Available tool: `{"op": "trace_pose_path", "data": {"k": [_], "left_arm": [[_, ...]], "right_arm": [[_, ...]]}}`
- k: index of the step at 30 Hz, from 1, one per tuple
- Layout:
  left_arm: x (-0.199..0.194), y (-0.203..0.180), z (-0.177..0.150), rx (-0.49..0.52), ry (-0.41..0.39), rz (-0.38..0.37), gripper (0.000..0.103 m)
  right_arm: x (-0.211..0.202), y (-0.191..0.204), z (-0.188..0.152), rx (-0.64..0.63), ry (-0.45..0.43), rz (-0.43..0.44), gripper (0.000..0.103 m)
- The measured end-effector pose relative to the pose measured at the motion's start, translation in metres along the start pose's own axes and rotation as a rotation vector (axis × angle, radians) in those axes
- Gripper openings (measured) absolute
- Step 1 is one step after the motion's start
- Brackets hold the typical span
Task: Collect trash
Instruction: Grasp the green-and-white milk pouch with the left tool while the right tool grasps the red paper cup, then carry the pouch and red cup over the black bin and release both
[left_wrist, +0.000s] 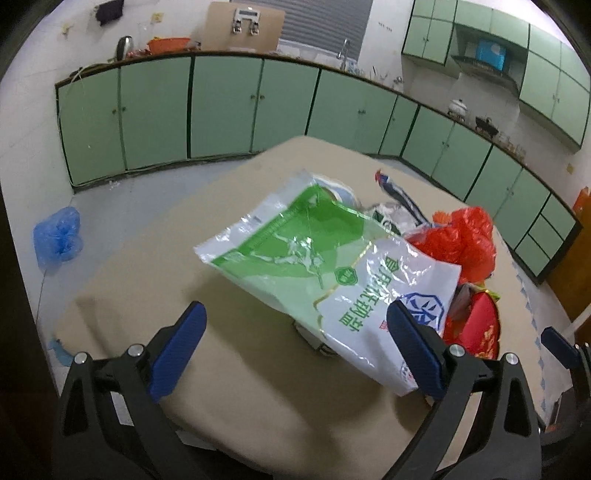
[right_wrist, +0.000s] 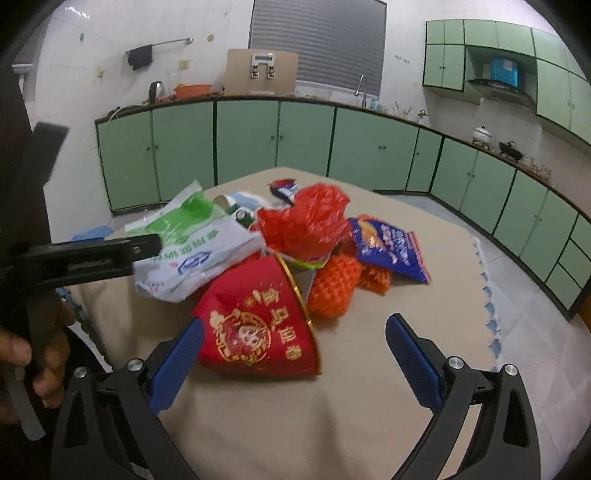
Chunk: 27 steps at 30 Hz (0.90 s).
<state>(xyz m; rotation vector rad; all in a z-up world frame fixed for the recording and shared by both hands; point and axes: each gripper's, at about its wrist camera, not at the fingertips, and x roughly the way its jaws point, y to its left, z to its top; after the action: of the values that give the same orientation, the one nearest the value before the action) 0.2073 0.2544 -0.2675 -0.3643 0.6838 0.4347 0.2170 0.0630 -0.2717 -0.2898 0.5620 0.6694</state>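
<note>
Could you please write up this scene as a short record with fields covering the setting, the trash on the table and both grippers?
setting: kitchen, green cabinets
surface: table with beige cloth
trash: green-white bag, red plastic bag, red paper cone, orange net, blue snack bag
floor: blue bag
left gripper: open, empty, facing green-white bag
right gripper: open, empty, facing red paper cone
</note>
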Motion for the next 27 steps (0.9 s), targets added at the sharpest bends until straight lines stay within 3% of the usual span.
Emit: {"op": "trace_pose_path", "data": {"k": [4,6,7,9,14,27], "left_arm": [[0.014,-0.001,-0.002,-0.016,0.063,-0.047,0.05],[0.012,-0.004,-0.002,-0.009,0.059,-0.059,0.032],[0.008,-0.007,-0.002,0.005,0.048,-0.057,0.019],[0.001,-0.009,-0.002,0.011,0.031,-0.055,0.011],[-0.017,-0.008,0.0,0.006,-0.015,-0.072,0.002],[-0.041,-0.014,0.011,0.008,-0.083,-0.061,0.001]], "right_arm": [[0.004,-0.001,-0.003,-0.005,0.003,0.011,0.096],[0.005,0.0,-0.003,-0.014,0.004,0.017,0.096],[0.005,0.001,-0.003,-0.019,0.003,0.024,0.096],[0.006,0.004,-0.002,-0.034,-0.002,0.035,0.096],[0.006,0.015,-0.001,-0.082,-0.014,0.039,0.097],[0.043,0.024,-0.004,-0.141,0.075,0.084,0.093]]}}
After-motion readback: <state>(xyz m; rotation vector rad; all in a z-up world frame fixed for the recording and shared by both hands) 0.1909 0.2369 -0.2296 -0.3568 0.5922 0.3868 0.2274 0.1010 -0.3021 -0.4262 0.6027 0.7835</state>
